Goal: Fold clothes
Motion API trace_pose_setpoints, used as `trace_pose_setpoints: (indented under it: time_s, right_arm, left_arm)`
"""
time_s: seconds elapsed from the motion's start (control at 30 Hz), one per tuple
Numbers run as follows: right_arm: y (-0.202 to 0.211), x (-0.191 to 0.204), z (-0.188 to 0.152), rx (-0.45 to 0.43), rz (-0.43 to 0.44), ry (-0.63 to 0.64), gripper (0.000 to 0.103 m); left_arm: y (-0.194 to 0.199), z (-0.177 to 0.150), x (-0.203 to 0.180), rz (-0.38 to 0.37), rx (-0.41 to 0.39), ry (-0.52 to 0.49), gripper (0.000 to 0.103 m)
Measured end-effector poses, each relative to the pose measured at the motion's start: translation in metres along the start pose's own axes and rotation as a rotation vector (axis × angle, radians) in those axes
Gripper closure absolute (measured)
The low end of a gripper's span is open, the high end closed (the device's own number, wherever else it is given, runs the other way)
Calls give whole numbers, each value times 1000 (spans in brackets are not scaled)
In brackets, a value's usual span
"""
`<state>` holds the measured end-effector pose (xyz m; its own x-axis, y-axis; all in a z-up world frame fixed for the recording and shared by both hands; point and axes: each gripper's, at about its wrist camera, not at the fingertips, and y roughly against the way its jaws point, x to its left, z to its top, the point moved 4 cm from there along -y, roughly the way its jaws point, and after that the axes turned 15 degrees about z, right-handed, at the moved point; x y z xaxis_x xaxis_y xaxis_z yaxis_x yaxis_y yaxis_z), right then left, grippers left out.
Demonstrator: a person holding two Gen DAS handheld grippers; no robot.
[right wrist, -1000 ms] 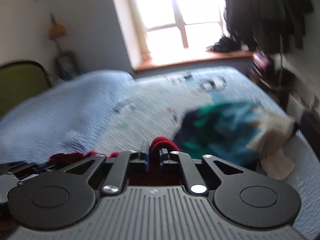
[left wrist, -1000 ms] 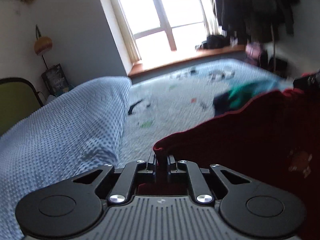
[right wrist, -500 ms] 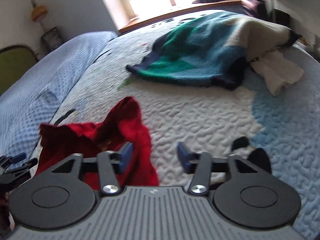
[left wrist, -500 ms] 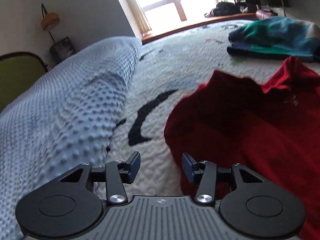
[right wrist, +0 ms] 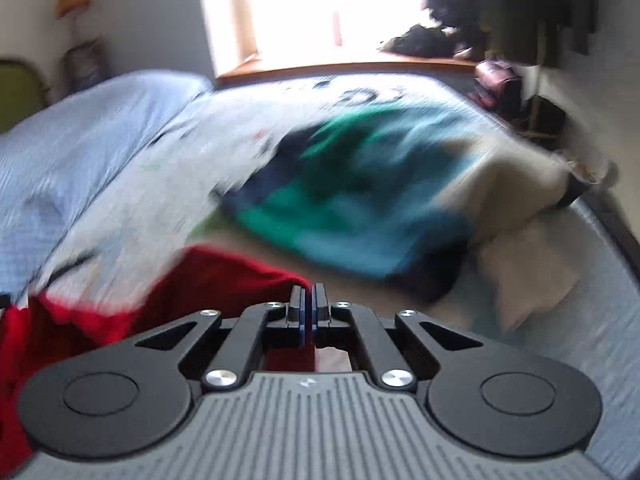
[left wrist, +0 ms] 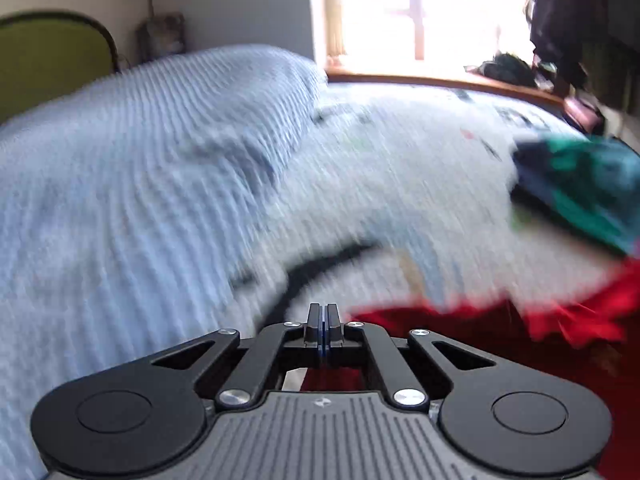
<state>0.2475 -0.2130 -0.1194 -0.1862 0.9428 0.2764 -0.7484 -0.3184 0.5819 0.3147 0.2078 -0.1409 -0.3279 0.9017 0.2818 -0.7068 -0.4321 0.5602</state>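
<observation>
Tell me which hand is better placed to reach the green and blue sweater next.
Right, probably. The green and blue sweater lies straight ahead of the right tool; from the left tool it sits far off to the right.

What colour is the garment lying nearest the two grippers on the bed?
Red. The garment shows best in the right wrist view.

Red garment (left wrist: 500, 344) looking like soft matt cloth. Bedspread (left wrist: 400, 200) showing as pale quilted fabric, print blurred. Blue blanket (left wrist: 140, 160) reading as ribbed, bumpy textile. Green-and-blue garment (right wrist: 360, 200) appearing as thick knit, matt. Left gripper (left wrist: 321, 320) and right gripper (right wrist: 307, 300) showing matt black plastic links, shiny metal screws, grey ribbed housing. Window sill (right wrist: 340, 68) looking like brown wood.
</observation>
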Motion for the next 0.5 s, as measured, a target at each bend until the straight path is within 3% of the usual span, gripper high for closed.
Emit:
trace_pose_setpoints:
  time_s: [0.13, 0.2, 0.33, 0.37, 0.43, 0.47, 0.5]
  right_arm:
    - [-17, -16, 21, 21, -80, 53, 100]
    - [-34, -29, 17, 59, -105, 2, 100]
    - [-74, -42, -16, 266, -107, -71, 89]
    - [-75, -44, -20, 273, -109, -72, 89]
    - [-62, -55, -18, 173, -94, -121, 72]
    - [-51, -65, -14, 97, -85, -173, 51]
    - [-43, -77, -10, 27, -76, -230, 43]
  left_arm:
    - [-15, 23, -9, 46, -27, -37, 103]
    - [-21, 26, -13, 86, -51, -31, 103]
    - [-43, 16, -40, 81, 14, -155, 102]
    - [-40, 10, -43, 67, 2, -172, 101]
    - [-43, 1, -48, 12, -1, -159, 92]
    - [-46, -4, -50, -21, 3, -146, 89]
    - [-48, -8, -52, -49, 12, -135, 86]
